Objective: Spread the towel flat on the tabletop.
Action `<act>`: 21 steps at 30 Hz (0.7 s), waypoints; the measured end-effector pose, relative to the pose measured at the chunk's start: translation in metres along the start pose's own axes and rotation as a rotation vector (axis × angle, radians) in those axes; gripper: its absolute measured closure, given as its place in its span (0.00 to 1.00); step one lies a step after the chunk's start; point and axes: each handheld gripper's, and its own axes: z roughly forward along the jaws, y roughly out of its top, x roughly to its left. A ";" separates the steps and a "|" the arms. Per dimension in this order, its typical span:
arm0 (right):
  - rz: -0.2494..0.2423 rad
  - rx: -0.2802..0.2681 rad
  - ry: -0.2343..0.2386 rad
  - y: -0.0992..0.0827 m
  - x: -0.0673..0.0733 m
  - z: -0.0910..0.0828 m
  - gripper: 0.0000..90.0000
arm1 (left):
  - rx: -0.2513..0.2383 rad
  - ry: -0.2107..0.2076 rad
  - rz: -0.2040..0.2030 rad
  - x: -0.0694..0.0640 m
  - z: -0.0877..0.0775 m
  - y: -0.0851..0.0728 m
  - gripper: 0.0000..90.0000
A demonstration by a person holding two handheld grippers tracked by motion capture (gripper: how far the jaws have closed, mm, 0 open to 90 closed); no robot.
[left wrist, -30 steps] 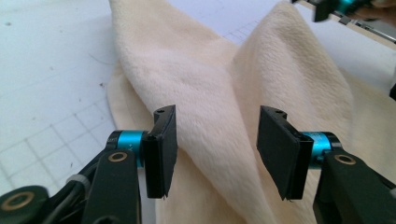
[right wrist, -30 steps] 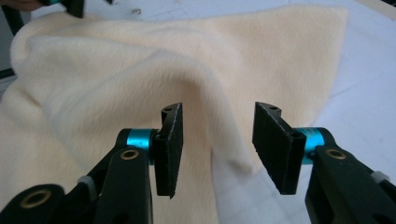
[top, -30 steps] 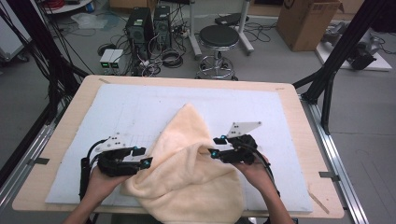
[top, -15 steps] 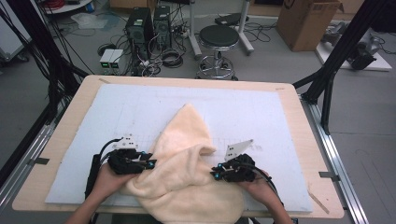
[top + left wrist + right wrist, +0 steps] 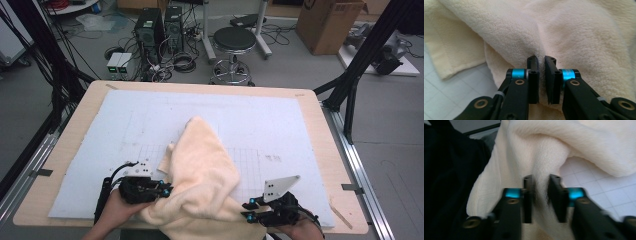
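Towel fold pinched in left hand-held gripper; right hand-held gripper blurred, grip unclear.

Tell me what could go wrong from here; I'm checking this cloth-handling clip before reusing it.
1. The right gripper has just been opening; the fold of cream terry towel between its jaws looks loosely held and may slip out.
2. The towel's near edge hangs over the front of the wooden table, so a released end could slide off.
3. The left gripper, just closing, pinches a bunched ridge and may drag several layers.
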 end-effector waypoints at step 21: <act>0.084 -0.054 -0.210 0.054 -0.116 0.062 0.59 | -0.099 0.204 -0.059 0.084 0.031 0.041 0.61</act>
